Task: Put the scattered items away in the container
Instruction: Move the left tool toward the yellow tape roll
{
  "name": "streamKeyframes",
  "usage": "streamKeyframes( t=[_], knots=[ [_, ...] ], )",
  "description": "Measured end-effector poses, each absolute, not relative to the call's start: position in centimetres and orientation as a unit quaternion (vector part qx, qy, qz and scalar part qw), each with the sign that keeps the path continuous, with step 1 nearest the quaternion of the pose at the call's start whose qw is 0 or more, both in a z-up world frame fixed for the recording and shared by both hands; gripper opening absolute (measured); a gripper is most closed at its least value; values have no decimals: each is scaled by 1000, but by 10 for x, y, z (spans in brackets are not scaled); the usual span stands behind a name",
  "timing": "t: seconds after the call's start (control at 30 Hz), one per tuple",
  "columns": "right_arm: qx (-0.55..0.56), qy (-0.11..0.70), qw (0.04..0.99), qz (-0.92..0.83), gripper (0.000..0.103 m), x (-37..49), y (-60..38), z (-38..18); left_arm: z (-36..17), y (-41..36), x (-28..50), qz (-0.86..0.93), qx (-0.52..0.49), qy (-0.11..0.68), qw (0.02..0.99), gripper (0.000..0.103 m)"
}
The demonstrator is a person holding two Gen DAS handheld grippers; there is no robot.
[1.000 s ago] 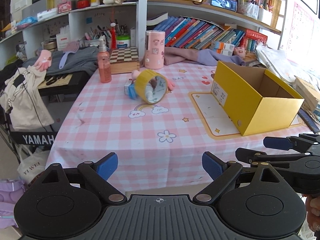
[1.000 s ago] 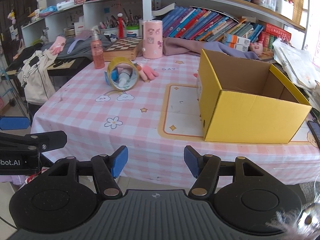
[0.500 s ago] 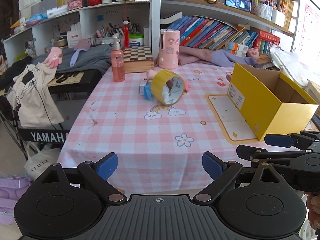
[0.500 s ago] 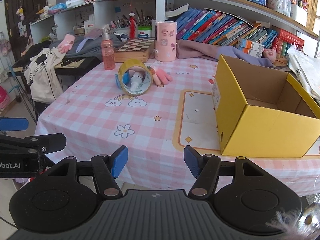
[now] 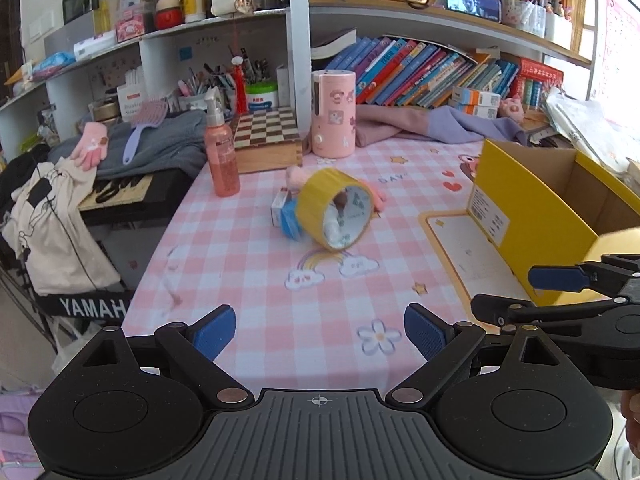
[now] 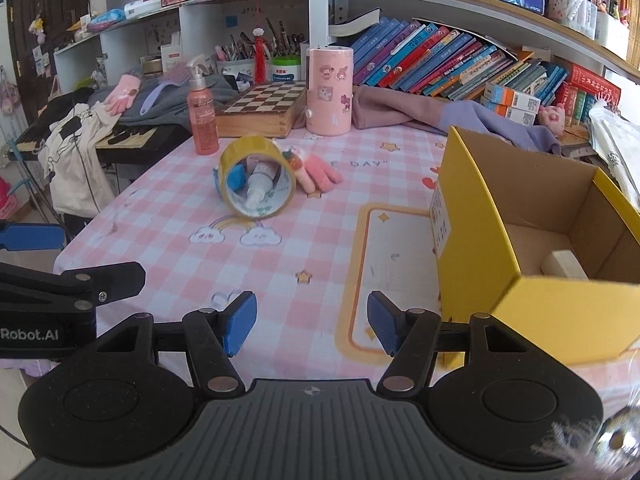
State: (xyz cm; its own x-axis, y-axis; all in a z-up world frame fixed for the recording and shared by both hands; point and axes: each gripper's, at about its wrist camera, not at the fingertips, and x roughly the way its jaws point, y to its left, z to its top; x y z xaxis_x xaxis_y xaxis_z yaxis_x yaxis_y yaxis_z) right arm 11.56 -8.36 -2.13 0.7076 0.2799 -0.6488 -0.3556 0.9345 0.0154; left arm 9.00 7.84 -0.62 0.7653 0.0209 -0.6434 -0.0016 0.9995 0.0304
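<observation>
A yellow tape roll (image 5: 334, 208) (image 6: 256, 180) lies tilted in the middle of the pink checked table (image 5: 260, 280), with a white tube (image 6: 258, 188) and a small blue-and-white box (image 5: 282, 214) against it and a pink glove (image 6: 320, 172) behind. The open yellow cardboard box (image 5: 532, 208) (image 6: 480, 248) stands at the right with a small white item (image 6: 564, 264) inside. My left gripper (image 5: 318, 330) is open and empty over the table's near edge. My right gripper (image 6: 312, 322) is also open and empty, just left of the box.
A pink pump bottle (image 5: 222, 160), a wooden chessboard box (image 5: 266, 140) and a pink cylinder (image 5: 333, 120) stand at the table's far side. Behind are shelves of books (image 5: 420, 72). A keyboard with clothes (image 5: 100, 184) lies off the left edge.
Both grippers have moved forward toward the table, so the tape roll and the yellow box look nearer. Neither gripper's jaws changed.
</observation>
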Motion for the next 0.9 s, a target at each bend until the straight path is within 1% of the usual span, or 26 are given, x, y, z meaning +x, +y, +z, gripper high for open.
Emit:
streamKeyframes(
  t=[0.67,0.9],
  knots=[
    [-50,355,915,186,59,206,-73,-28,-19,82,173,26,12,344,939,92],
    [-57,349,916,188,59,233,-69,-28,-25,84,201,27,9,345,938,86]
  ],
)
